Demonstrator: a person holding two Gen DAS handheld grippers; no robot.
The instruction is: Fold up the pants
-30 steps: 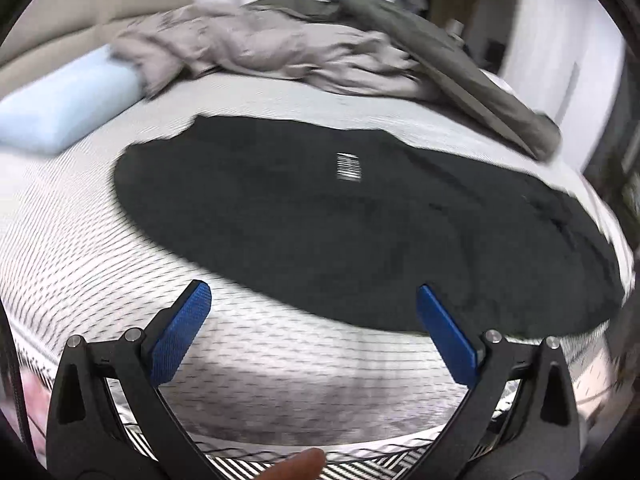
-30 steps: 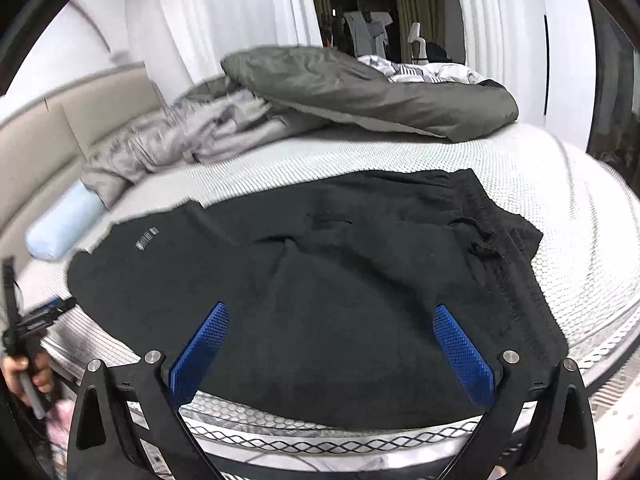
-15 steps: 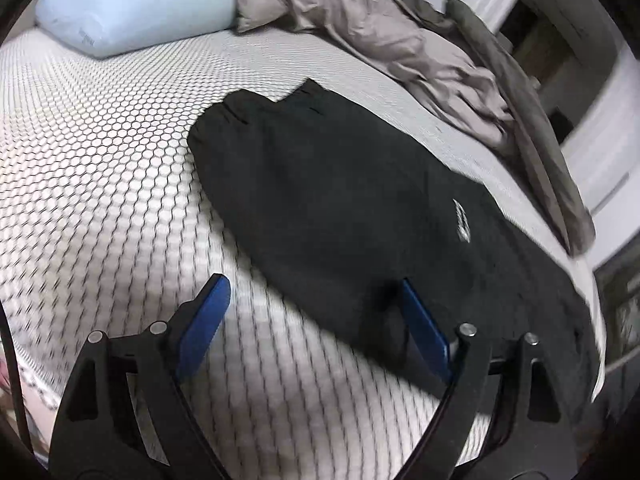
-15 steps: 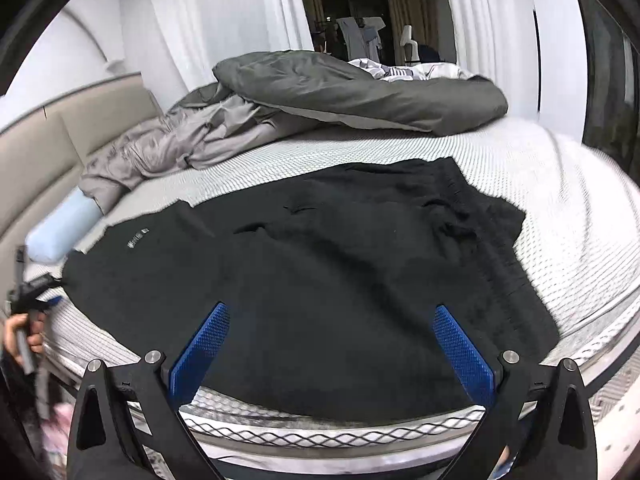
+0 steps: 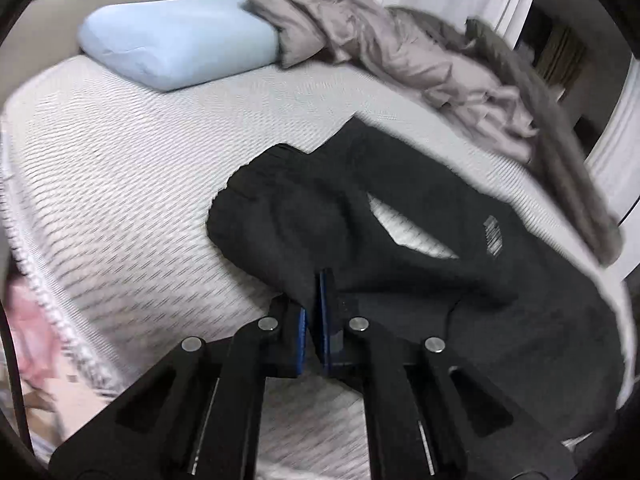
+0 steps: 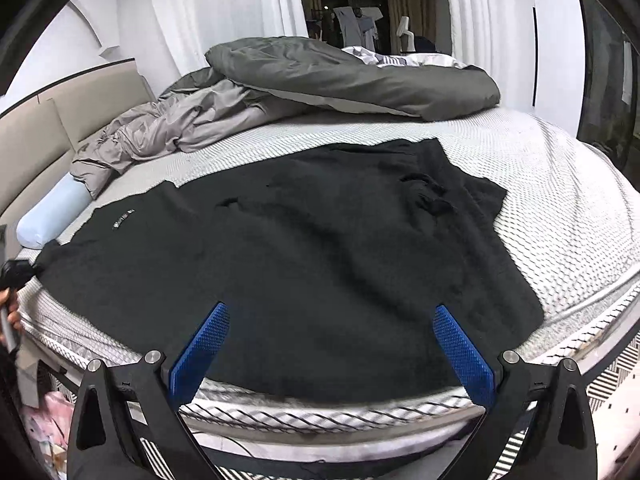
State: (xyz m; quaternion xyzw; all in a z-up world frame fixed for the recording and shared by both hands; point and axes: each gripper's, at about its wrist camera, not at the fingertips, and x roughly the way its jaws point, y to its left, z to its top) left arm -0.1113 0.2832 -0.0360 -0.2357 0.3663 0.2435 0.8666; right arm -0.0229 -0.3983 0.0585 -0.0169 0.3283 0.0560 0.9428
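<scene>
The pants (image 6: 304,264) lie flat across the near half of the bed (image 6: 560,184), their long axis running left to right in the right wrist view: the leg ends reach the left edge by the light blue pillow (image 6: 52,216), and the bunched waist sits at the right, toward the far side. A small white label (image 6: 122,217) marks the far leg.

The left gripper (image 5: 316,304) is at that leg end. Its blue fingers (image 5: 325,292) are pressed together with a fold of the black cloth pinched between them, on the near leg's edge just short of the cuff. In the left wrist view the cloth is drawn up toward the grip, and a sliver of bed shows between the two legs.

The right gripper (image 6: 332,348) hangs over the near edge of the bed with its fingers (image 6: 200,350) spread wide and holding nothing; the pants' near edge lies under and beyond them, about midway along the garment.

So the left hand has the leg end. The waist lies to the right and farther back, nearer the right gripper, which probably has to reach that way before a lengthwise fold can start.
</scene>
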